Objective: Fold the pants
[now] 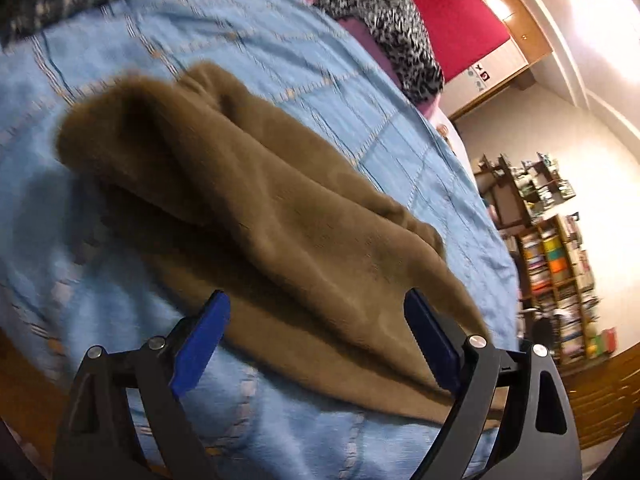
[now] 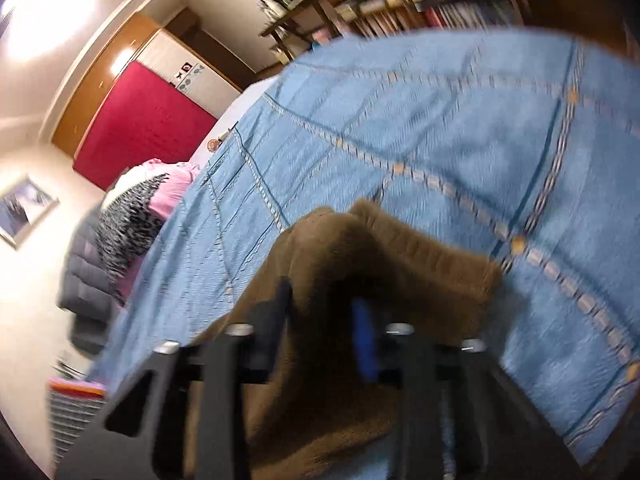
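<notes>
Left wrist view shows the left gripper (image 1: 316, 320) with jaws spread wide, hovering over the near edge of the brown pants (image 1: 256, 216), which lie bunched on the blue bedspread (image 1: 304, 64). Right gripper (image 2: 326, 312) pinches a raised fold of the pants (image 2: 400, 256).

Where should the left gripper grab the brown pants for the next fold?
Probably the near edge of the brown pants, approached low from the front: it lies flat on the blue bedspread, between the open left gripper fingers.
</notes>
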### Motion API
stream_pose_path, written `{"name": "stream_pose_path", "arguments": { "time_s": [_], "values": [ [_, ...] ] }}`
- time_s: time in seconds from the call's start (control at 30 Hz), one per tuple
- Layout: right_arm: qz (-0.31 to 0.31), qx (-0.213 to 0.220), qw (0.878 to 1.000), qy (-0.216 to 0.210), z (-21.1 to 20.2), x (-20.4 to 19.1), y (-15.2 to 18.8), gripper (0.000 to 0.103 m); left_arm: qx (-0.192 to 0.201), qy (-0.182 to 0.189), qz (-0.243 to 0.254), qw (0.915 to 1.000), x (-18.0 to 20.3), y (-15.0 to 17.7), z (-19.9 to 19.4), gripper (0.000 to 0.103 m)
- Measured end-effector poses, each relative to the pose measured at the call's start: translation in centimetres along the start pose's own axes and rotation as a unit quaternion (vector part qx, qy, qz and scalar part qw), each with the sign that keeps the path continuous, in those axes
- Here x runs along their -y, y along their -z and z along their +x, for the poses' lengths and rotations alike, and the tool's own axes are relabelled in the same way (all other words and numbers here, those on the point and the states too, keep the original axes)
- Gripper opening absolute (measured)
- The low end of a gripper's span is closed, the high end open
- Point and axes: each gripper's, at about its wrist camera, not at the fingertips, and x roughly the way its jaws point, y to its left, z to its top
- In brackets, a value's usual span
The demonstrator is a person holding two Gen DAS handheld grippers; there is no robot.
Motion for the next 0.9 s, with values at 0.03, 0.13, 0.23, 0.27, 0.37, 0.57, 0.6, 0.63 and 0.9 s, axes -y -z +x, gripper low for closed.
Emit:
{"name": "stream_pose_path", "arguments": {
  "time_s": [0.03, 0.13, 0.23, 0.27, 0.37, 0.57, 0.6, 0.63, 0.9],
  "values": [
    [-0.014, 0.009, 1.0, 0.0, -0.3, -0.4, 0.1, 0.014, -0.008, 0.008, -0.004, 0.9999, 0.2, 0.0, 0.8, 0.088],
    [-0.05, 0.03, 0.998, -0.001, -1.4, -1.4, -0.4, 0.012, -0.022, 0.007, 0.004, 0.9997, 1.4, -0.2, 2.8, 0.088],
    [-0.079, 0.045, 0.996, -0.002, -2.2, -2.6, -0.6, 0.011, -0.035, 0.014, 0.012, 0.9992, 2.3, -0.3, 4.5, 0.088],
    [-0.087, 0.049, 0.995, -0.001, -2.3, -2.8, -0.6, 0.011, -0.04, 0.017, 0.009, 0.999, 2.6, -0.3, 5.3, 0.088],
    [-0.11, 0.056, 0.992, 0.008, -2.2, -4.0, -0.8, 0.011, -0.046, 0.014, -0.009, 0.9988, 2.6, -0.3, 6.9, 0.081],
    [-0.087, 0.038, 0.995, 0.007, -1.1, -2.8, -1.8, 0.011, -0.06, 0.036, -0.052, 0.9962, 1.7, -0.3, 7.4, 0.008],
    [-0.08, 0.038, 0.996, 0.004, -1.1, -2.6, -2.0, 0.011, -0.058, 0.035, -0.046, 0.9967, 1.8, -0.3, 6.9, 0.008],
    [-0.076, 0.042, 0.996, 0.001, -1.5, -2.6, -2.2, 0.011, -0.057, 0.034, -0.042, 0.9969, 1.8, -0.2, 6.4, 0.007],
    [-0.102, 0.085, 0.988, 0.073, -5.5, 0.0, -2.1, 0.008, -0.066, -0.009, 0.067, 0.9955, 3.6, 2.3, 1.6, 0.007]
  ]
}}
